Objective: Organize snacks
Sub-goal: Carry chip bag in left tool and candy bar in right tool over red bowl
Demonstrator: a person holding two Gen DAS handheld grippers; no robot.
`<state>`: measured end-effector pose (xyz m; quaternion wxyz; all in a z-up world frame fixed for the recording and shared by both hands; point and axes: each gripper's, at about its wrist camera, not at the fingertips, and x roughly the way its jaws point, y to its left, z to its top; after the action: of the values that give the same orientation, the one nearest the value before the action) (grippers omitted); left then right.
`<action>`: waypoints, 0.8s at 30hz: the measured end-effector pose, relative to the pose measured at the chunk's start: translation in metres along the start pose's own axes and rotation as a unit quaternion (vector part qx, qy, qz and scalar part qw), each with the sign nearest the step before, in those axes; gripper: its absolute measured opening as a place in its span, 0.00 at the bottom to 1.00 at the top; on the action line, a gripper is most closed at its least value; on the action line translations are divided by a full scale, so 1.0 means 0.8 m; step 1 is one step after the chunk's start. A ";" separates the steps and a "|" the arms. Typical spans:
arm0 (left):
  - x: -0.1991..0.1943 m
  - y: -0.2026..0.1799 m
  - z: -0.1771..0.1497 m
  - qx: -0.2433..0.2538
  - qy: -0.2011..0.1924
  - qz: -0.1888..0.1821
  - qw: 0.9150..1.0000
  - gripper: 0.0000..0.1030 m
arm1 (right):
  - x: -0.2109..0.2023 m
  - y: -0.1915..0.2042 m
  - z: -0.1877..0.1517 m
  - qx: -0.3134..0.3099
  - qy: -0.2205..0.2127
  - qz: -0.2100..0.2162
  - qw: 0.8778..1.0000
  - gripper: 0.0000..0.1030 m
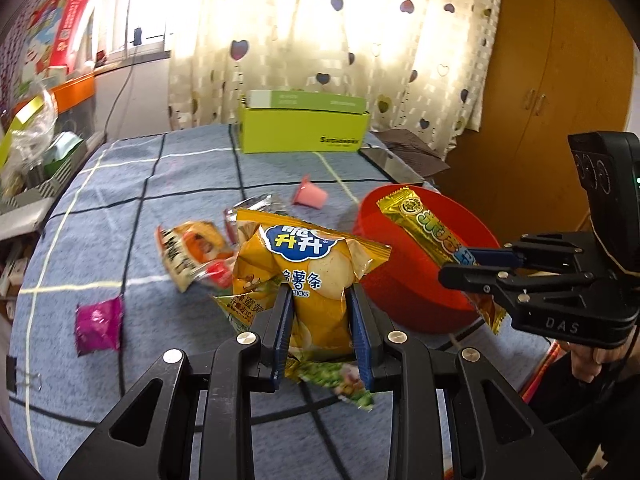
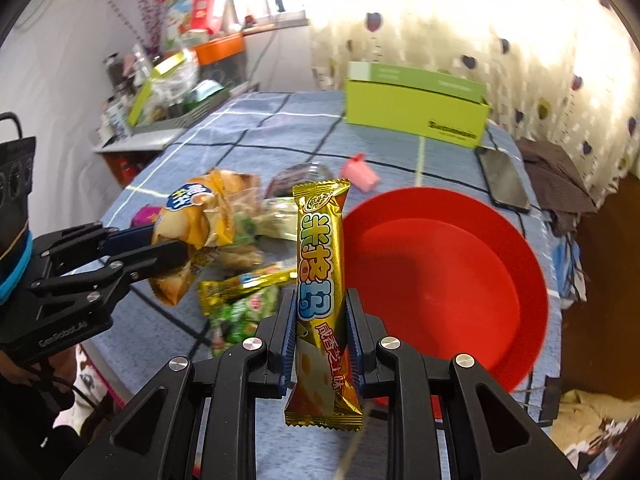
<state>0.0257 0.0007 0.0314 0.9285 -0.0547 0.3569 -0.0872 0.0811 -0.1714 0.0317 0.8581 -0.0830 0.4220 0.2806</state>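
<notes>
Right gripper (image 2: 321, 328) clamps gold bar (image 2: 320, 256), long axis upright, bowl (image 2: 460, 280) just right of it. Left gripper (image 1: 321, 322) pinches chip bag (image 1: 304, 276), farther from bowl, over tabletop (image 1: 168, 184).

Both grippers are built of black linkage frames with silver round screws and ribbed blue finger pads (image 1: 362, 320). "DAS" is embossed on the right gripper (image 1: 476, 264), "GenRobot.AI" on the left gripper (image 2: 176, 252).
</notes>
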 end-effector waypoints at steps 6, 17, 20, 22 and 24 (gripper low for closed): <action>0.017 -0.025 0.014 0.015 0.003 -0.016 1.000 0.28 | 0.000 -0.034 -0.010 0.039 0.003 -0.021 0.999 0.20; 0.046 -0.075 0.039 0.049 0.005 -0.049 0.998 0.28 | 0.013 -0.088 -0.021 0.109 0.022 -0.055 0.992 0.20; 0.056 -0.086 0.044 0.056 0.009 -0.055 0.997 0.28 | 0.017 -0.099 -0.025 0.121 0.029 -0.068 0.990 0.20; 0.061 -0.091 0.046 0.059 0.012 -0.059 0.996 0.28 | 0.019 -0.107 -0.027 0.129 0.034 -0.076 0.988 0.20; 0.066 -0.097 0.048 0.062 0.015 -0.063 0.996 0.28 | 0.022 -0.114 -0.030 0.137 0.040 -0.084 0.986 0.20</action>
<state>0.0810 -0.0843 0.0379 0.9175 -0.0182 0.3601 -0.1683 0.1238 -0.2485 -0.0057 0.8642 -0.0112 0.4821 0.1435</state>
